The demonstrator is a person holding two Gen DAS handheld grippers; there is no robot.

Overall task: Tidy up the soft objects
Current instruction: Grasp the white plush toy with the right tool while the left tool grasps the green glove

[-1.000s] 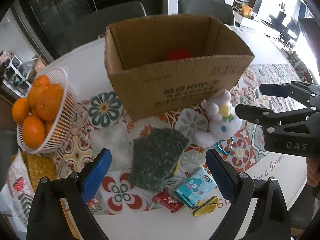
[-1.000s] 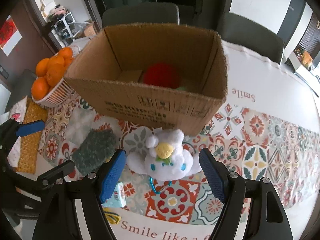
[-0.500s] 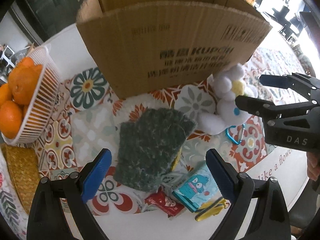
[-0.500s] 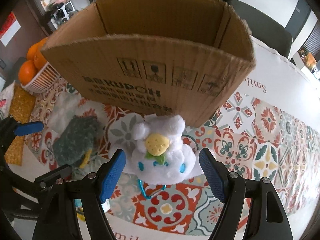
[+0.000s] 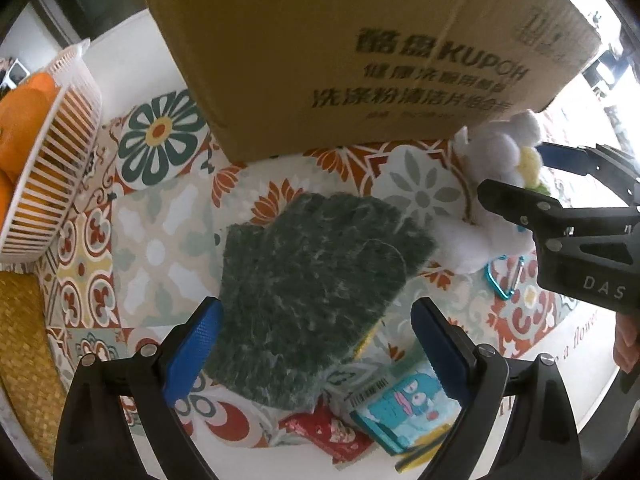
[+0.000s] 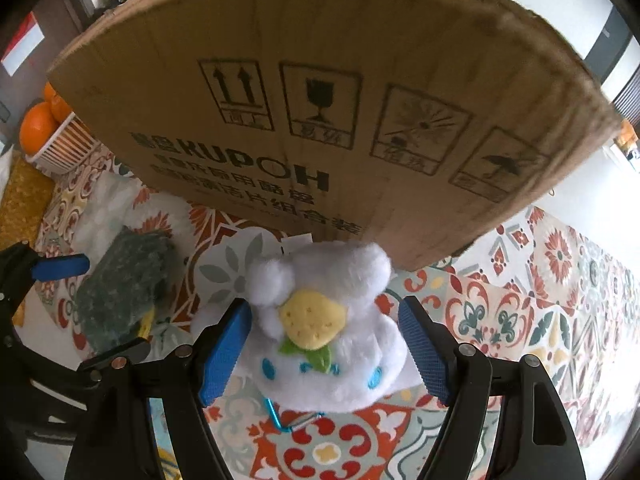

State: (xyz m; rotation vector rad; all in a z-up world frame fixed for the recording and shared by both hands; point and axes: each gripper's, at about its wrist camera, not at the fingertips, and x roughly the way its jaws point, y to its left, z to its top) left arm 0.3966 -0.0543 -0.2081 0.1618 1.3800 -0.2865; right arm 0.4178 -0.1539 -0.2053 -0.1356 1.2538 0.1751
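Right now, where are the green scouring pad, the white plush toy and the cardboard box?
green scouring pad [image 5: 316,280], left wrist view, pad's centre
white plush toy [image 6: 344,364], right wrist view, its body
cardboard box [image 6: 360,80], right wrist view, printed front wall

Black hand-held gripper [image 5: 316,352], blue pads [image 5: 194,346]

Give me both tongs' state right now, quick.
Left tongs: open, straddling the green scouring pad, not clamped.
Right tongs: open, either side of the white plush toy, not clamped.
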